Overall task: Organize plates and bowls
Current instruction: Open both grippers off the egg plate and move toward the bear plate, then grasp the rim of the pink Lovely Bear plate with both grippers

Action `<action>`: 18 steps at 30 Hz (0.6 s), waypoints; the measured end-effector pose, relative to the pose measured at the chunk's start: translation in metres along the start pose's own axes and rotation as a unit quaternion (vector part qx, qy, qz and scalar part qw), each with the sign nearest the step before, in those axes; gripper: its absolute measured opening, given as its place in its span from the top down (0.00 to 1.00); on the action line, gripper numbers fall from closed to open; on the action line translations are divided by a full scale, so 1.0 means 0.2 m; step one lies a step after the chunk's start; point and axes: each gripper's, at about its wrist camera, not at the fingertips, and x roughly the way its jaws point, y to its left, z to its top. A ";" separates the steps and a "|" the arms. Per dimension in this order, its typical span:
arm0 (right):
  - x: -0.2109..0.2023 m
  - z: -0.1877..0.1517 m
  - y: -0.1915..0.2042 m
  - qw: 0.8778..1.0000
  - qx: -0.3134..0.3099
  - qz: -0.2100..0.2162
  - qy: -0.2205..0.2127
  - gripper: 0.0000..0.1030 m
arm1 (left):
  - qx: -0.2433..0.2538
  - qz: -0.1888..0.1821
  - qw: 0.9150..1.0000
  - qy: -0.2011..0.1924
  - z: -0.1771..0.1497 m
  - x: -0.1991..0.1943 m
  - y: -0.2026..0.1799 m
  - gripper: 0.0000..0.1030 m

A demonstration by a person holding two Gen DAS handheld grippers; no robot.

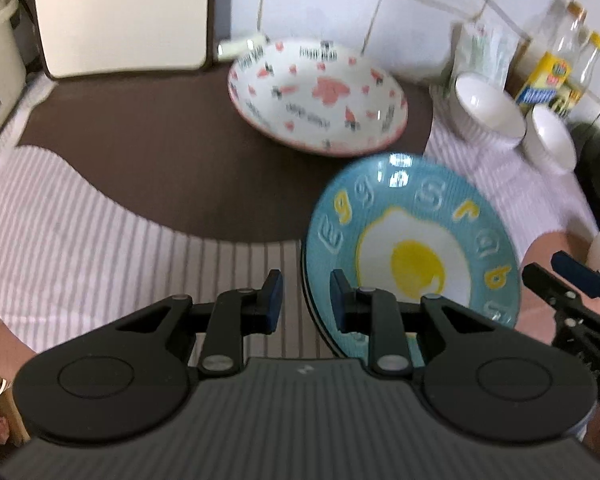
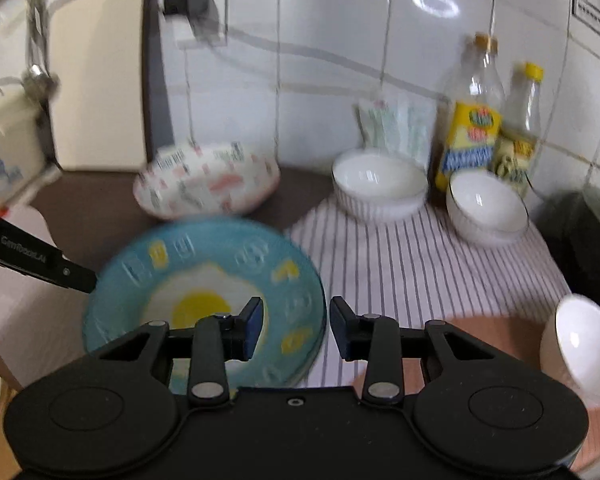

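Note:
A blue plate with a fried-egg picture (image 1: 412, 248) (image 2: 220, 276) sits tilted at the near middle of the counter. My left gripper (image 1: 305, 300) is open, its jaws either side of the plate's left rim, not closed on it. My right gripper (image 2: 298, 330) is open and empty, astride the plate's right rim. A white bowl with pink patterns (image 1: 316, 96) (image 2: 208, 184) sits behind the plate. Two white bowls (image 1: 488, 112) (image 2: 380, 184), (image 1: 550, 140) (image 2: 486, 208) stand at the back right. Another white bowl (image 2: 580, 348) lies tipped at the near right.
A striped cloth (image 2: 420, 264) and a brown mat (image 1: 180, 160) cover the counter. Two bottles (image 2: 474, 112) and a packet (image 2: 400, 128) stand against the tiled wall. A cream appliance (image 1: 124, 16) stands at the back left.

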 end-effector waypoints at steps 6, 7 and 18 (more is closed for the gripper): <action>0.00 0.16 -0.07 0.996 0.006 0.082 -0.031 0.55 | 0.001 -0.005 0.999 -0.054 0.10 -0.15 0.07 0.60; 0.02 0.19 -0.07 0.995 0.010 0.091 -0.031 0.55 | 0.004 0.001 0.998 -0.063 0.12 -0.16 0.08 0.59; 0.39 0.32 -0.04 0.985 0.002 0.173 -0.014 0.46 | 0.013 0.037 0.994 -0.100 0.31 -0.02 0.21 0.48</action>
